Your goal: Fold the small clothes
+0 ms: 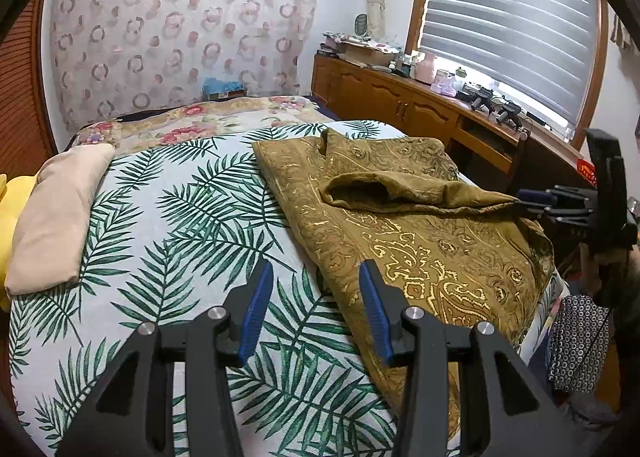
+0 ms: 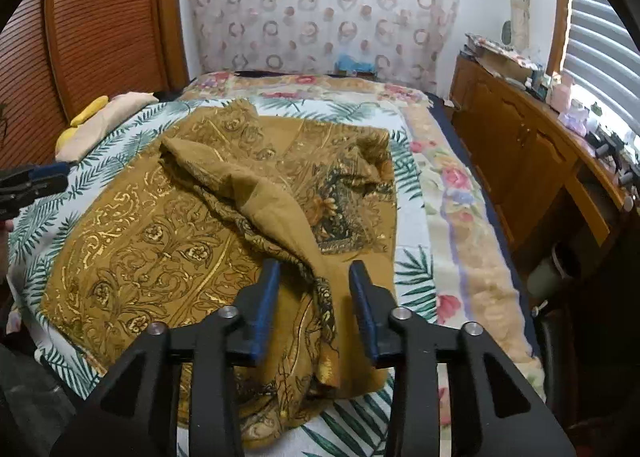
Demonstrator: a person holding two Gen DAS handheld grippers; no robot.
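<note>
Left hand-held gripper [image 1: 316,285] spread, empty, over bare palm-leaf bedspread [image 1: 168,217] beside mustard garment [image 1: 420,249]. Right hand-held gripper [image 2: 314,285] spread, folded sleeve between jaws, unpinched. Garment lies flat mid-bed; its right edge nears the bed's edge. No readable writing.

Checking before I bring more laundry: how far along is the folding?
Done: one flap of the mustard garment lies folded across its middle. In hand: nothing; right gripper jaws stand open astride that flap, left gripper open over the bedspread. Left: remaining folds.
</note>
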